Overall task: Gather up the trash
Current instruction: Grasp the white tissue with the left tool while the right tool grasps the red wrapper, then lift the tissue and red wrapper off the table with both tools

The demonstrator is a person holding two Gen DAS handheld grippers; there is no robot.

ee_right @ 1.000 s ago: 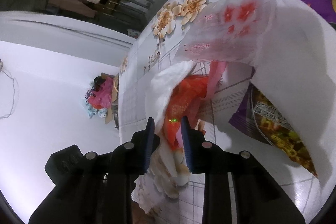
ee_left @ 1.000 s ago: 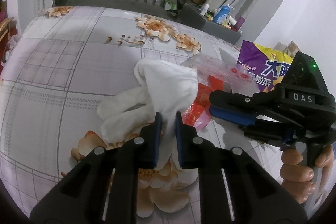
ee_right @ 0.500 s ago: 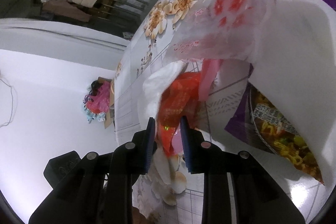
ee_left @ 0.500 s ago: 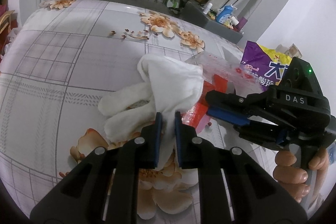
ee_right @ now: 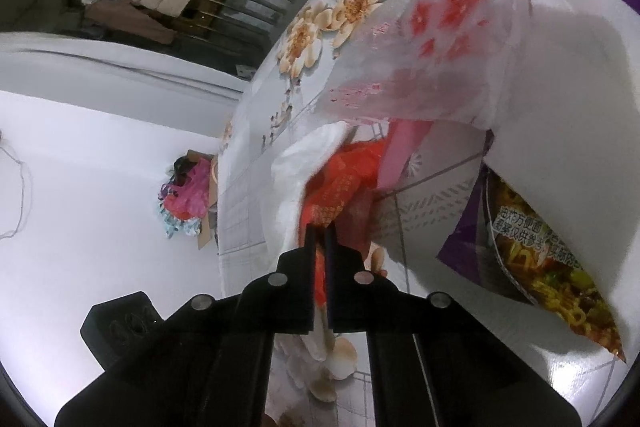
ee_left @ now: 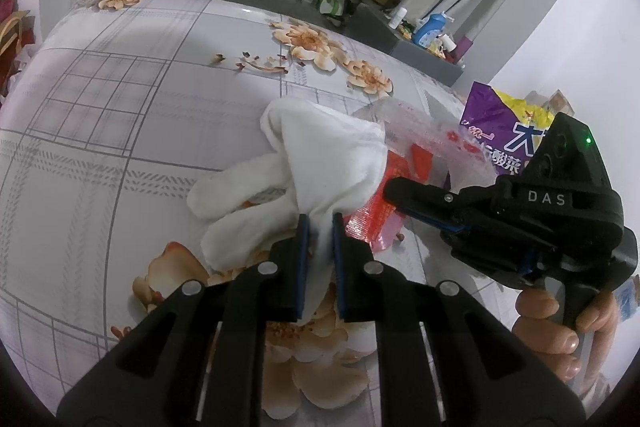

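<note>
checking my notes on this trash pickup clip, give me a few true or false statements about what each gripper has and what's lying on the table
1. The left gripper is closed on the white cloth. True.
2. The right gripper hangs open over a bare patch. False: its fingers pinch the red wrapper.
3. A purple noodle packet lies on the floral tablecloth. True.
4. The clear plastic bag is printed in blue. False: its print is red.
</note>
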